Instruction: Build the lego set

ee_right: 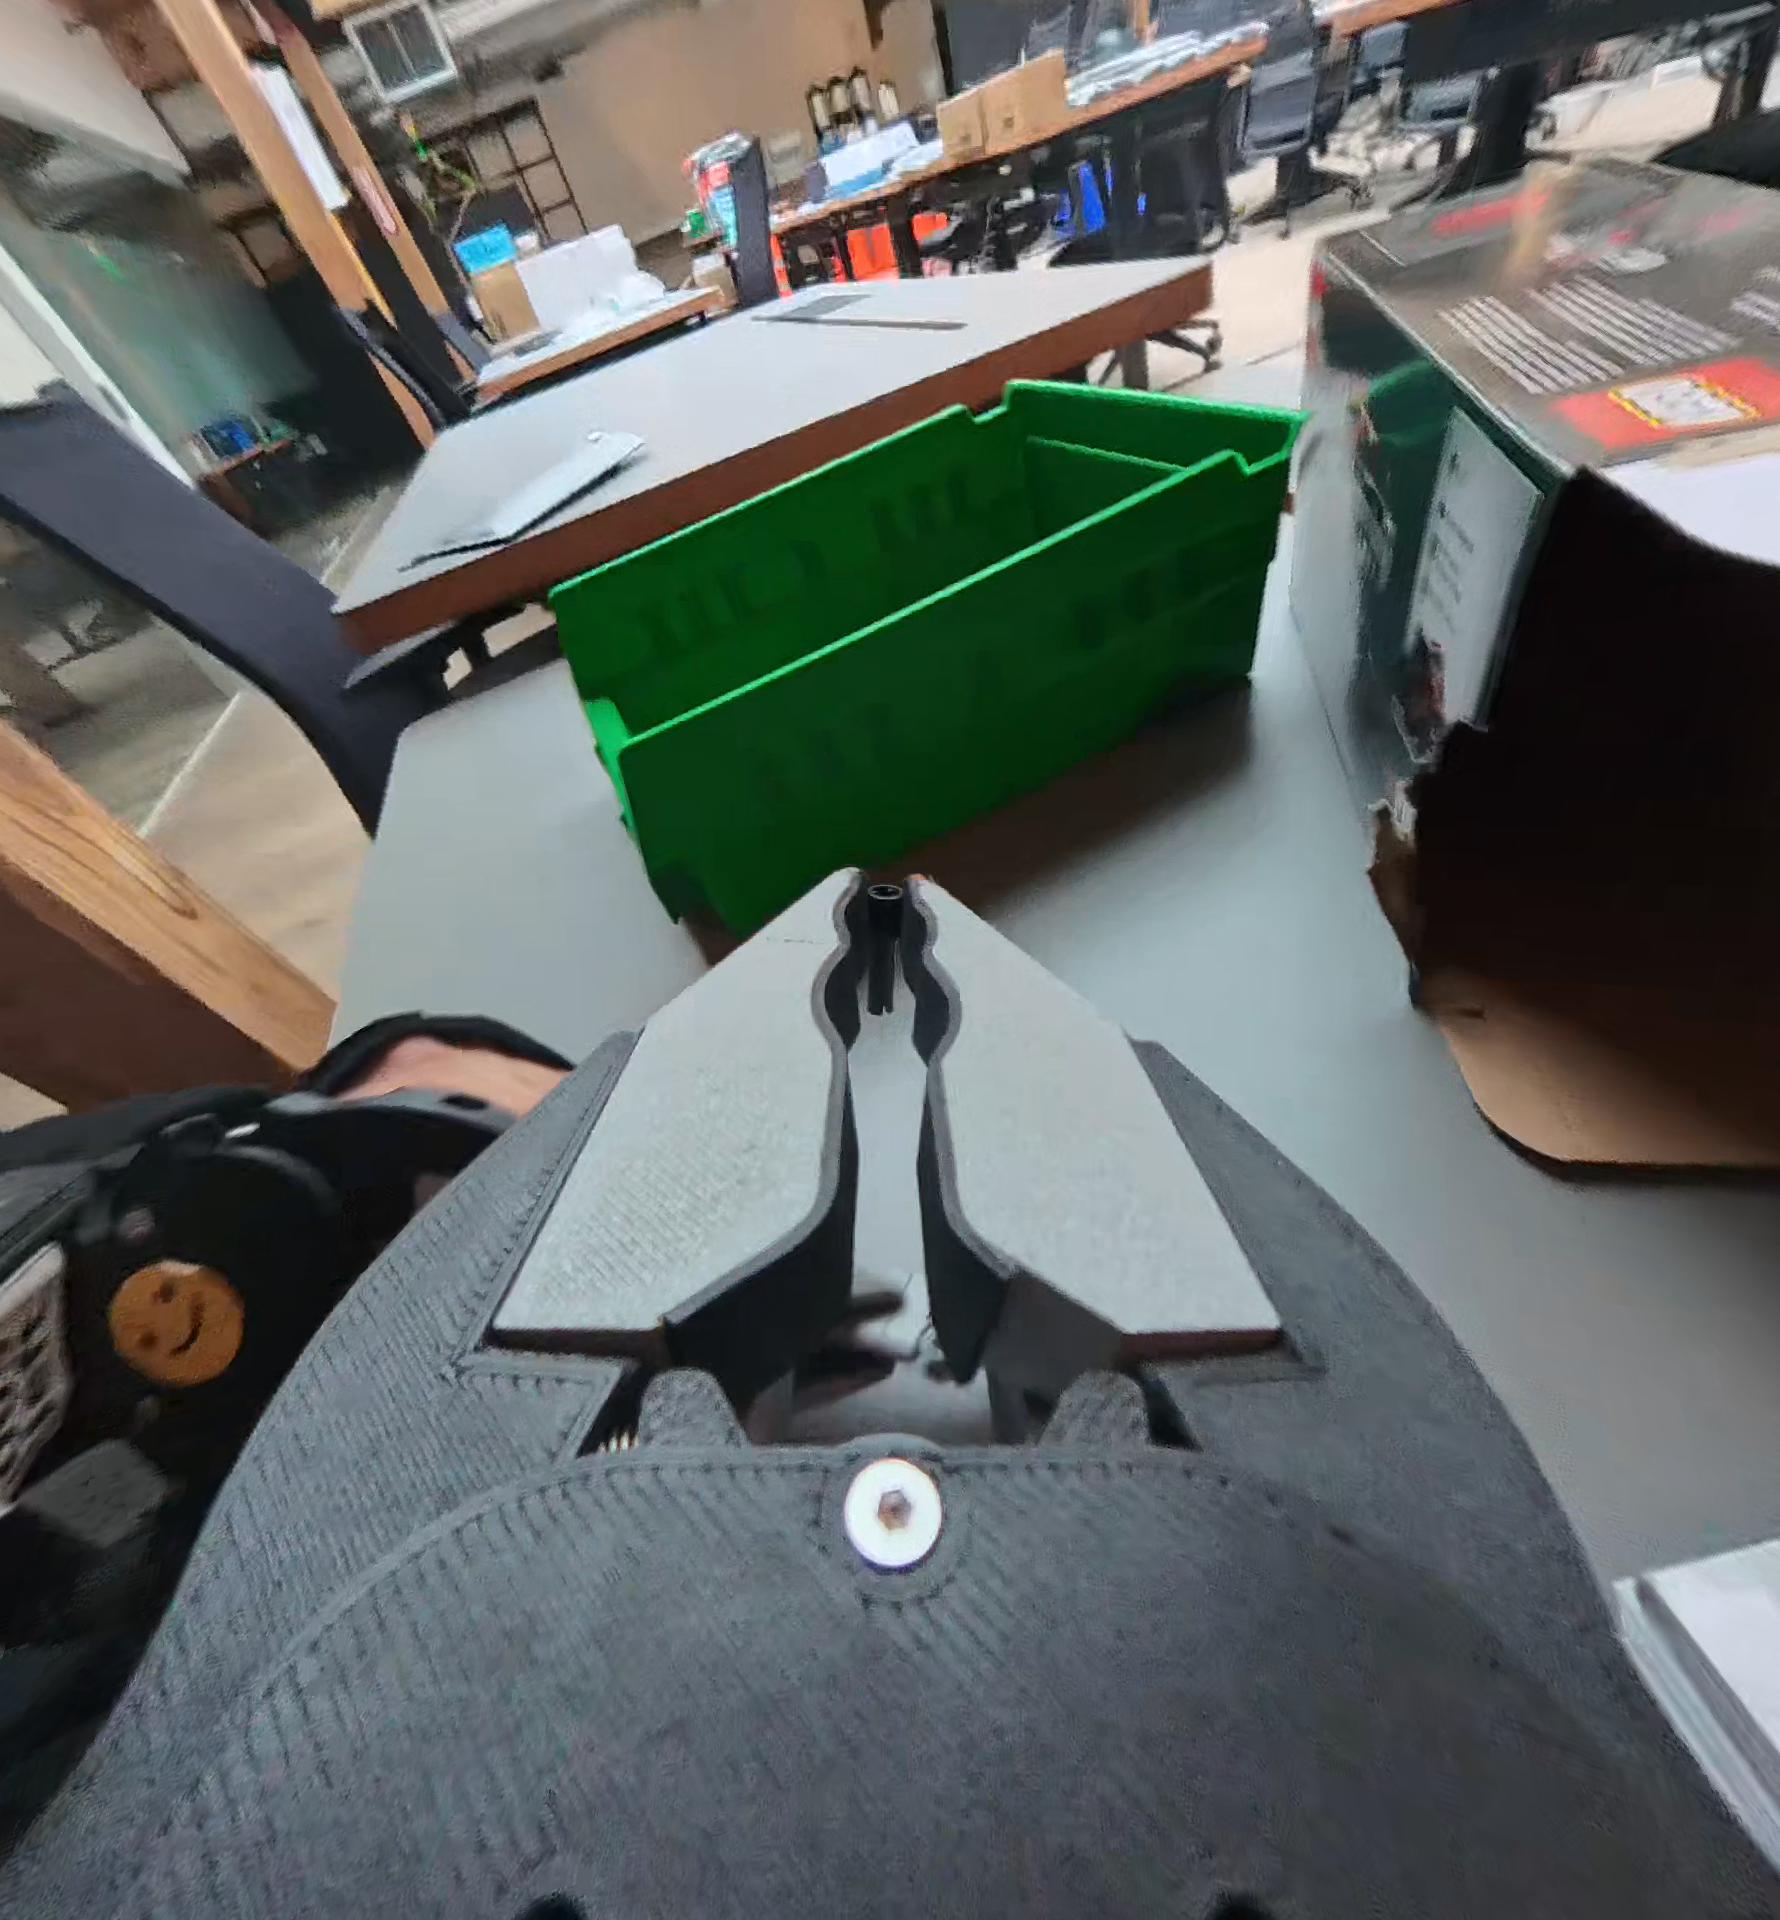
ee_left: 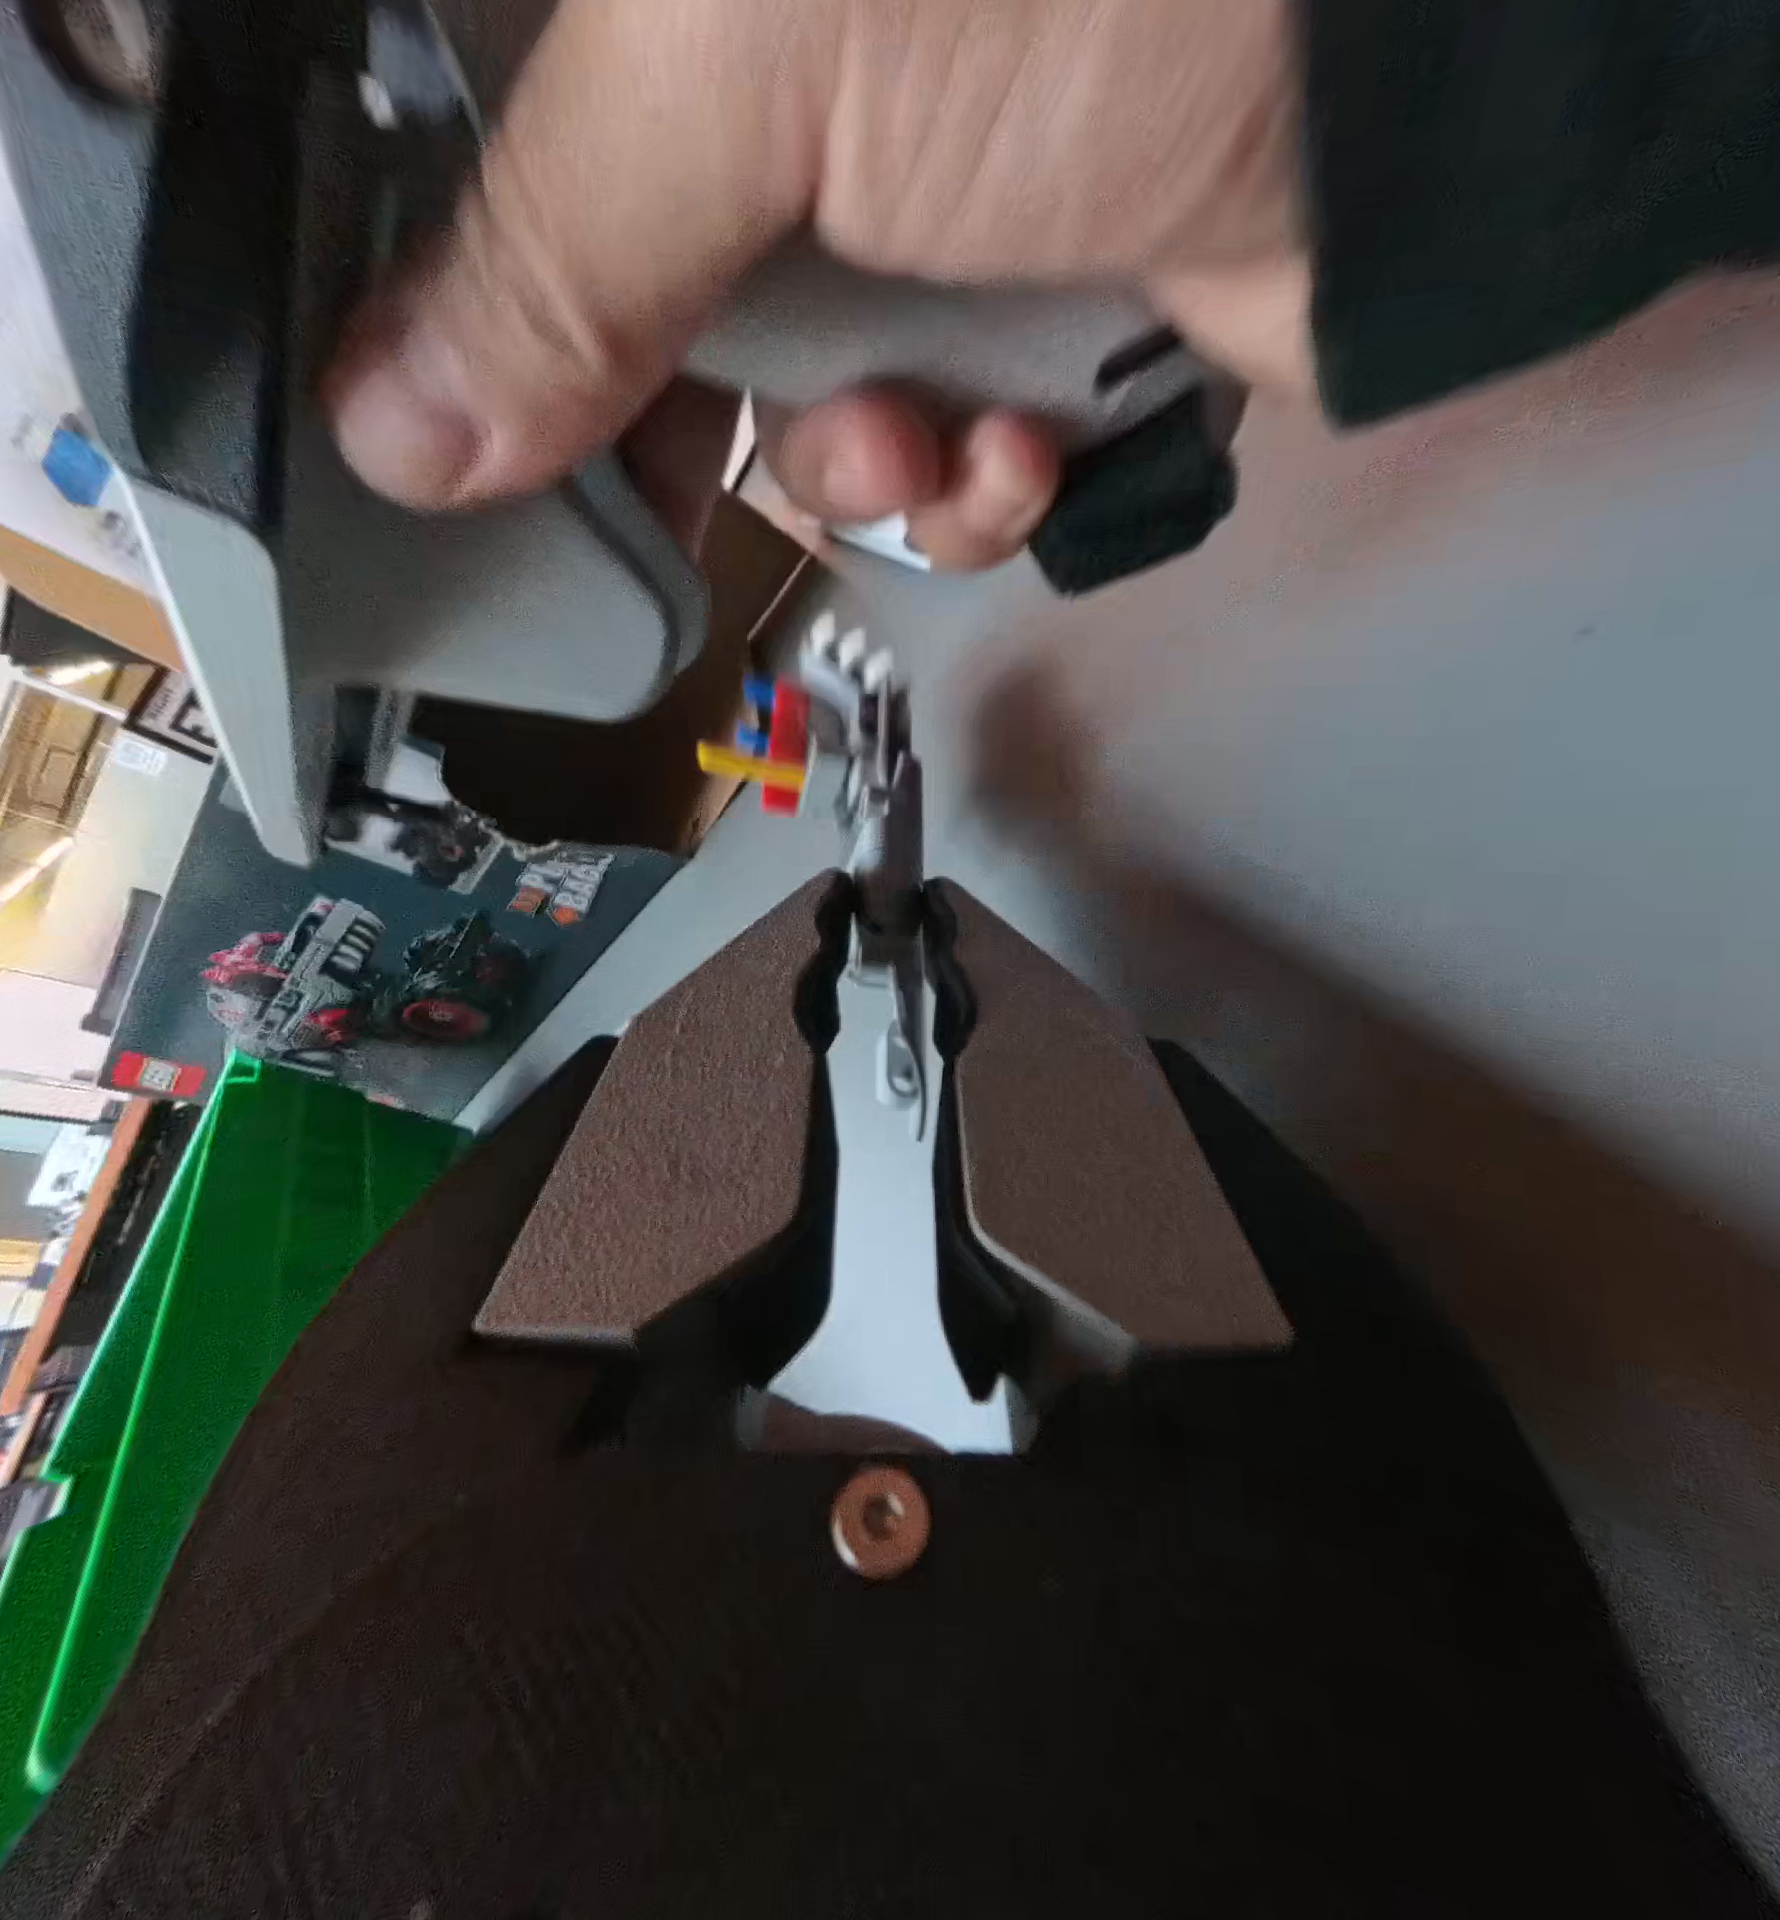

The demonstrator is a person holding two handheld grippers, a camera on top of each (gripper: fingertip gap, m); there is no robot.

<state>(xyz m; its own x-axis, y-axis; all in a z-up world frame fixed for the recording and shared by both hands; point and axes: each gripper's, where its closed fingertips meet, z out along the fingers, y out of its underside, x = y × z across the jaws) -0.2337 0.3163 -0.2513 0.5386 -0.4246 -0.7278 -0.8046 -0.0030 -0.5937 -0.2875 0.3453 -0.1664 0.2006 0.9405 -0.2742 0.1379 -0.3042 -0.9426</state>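
Clamped in the left tongs: a grey partial assembly, toothed piece at the far end, red, blue and yellow bits sticking out sideways, held out over the grey surface. Blurred, so exact pieces hard to make out. Pinched in the right tongs: a small black pin, upright between the tips, hollow end up, well above the surface.

Judging the handling: pin light, stiff, smooth and round, so likely to twist or pop out under a loose squeeze. Best gripped across its middle, one end left free for insertion, about as now. Assembly light too, rigid in each brick but only press-fitted, so liable to shed the sideways bits under a crooked push. Best held by the solid grey body, not by the teeth or the coloured stubs.

Moving outward. Above the assembly in the left wrist view, a hand wrapped round a grey handle, dark sleeve at the edge. Beyond, the set's box printed with a truck. In the right wrist view, the same box standing at right, torn open, brown inside showing. Ahead of the pin, a green bin on the surface, contents hidden behind its wall. Workshop tables and chairs farther off.
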